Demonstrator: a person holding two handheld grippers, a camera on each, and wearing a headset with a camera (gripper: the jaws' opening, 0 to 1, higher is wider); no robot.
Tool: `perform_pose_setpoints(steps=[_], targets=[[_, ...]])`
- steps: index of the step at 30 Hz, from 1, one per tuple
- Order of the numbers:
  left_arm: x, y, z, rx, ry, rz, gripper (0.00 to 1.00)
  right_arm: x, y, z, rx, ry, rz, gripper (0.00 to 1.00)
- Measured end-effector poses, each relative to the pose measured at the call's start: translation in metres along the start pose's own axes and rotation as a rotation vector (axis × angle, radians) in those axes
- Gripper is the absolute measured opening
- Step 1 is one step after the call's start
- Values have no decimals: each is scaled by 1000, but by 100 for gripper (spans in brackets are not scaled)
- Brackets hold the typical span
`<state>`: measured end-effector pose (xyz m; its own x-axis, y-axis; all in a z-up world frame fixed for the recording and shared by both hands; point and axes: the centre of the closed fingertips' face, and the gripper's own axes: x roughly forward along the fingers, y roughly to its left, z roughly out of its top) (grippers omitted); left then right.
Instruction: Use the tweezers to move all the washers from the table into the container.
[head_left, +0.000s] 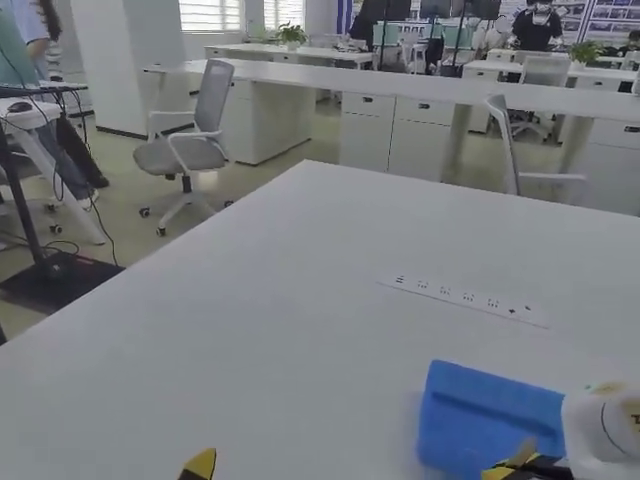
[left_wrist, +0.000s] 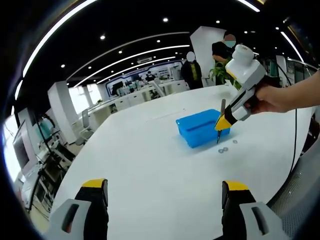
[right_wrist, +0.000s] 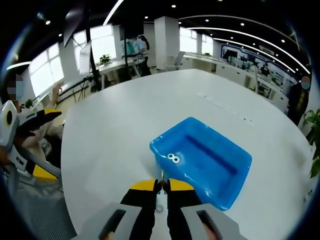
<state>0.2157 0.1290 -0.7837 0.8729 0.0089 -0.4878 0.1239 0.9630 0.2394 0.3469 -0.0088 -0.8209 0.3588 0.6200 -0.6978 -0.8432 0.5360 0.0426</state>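
A blue container (right_wrist: 202, 160) stands on the white table (head_left: 300, 300), with two washers (right_wrist: 173, 158) lying in its near corner. My right gripper (right_wrist: 161, 186) is shut on thin metal tweezers (right_wrist: 161, 196) that point down at the container's near wall. From the left gripper view, the right gripper (left_wrist: 222, 122) hangs by the container (left_wrist: 202, 129), the tweezers (left_wrist: 220, 112) tip-down just above loose washers (left_wrist: 223, 149) on the table. My left gripper (left_wrist: 164, 186) is open and holds nothing, well back from the container. In the head view the container (head_left: 490, 415) sits at the lower right.
A flush power strip (head_left: 460, 297) lies in the table beyond the container. Office chairs (head_left: 190, 150), desks and a stand with cables (head_left: 40, 250) fill the floor past the table's left edge. People stand in the background (left_wrist: 192, 70).
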Motion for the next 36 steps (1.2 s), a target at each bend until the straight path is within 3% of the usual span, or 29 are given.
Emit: perform_pose_setpoints(steps=[9,36], targets=[[1,-1,-1,2,5,-2,97,0,-2,-8,2,16,-3,4],[1,-2,-3,10,21,-6,97,-2,-8,-10,34,6,-11,3]])
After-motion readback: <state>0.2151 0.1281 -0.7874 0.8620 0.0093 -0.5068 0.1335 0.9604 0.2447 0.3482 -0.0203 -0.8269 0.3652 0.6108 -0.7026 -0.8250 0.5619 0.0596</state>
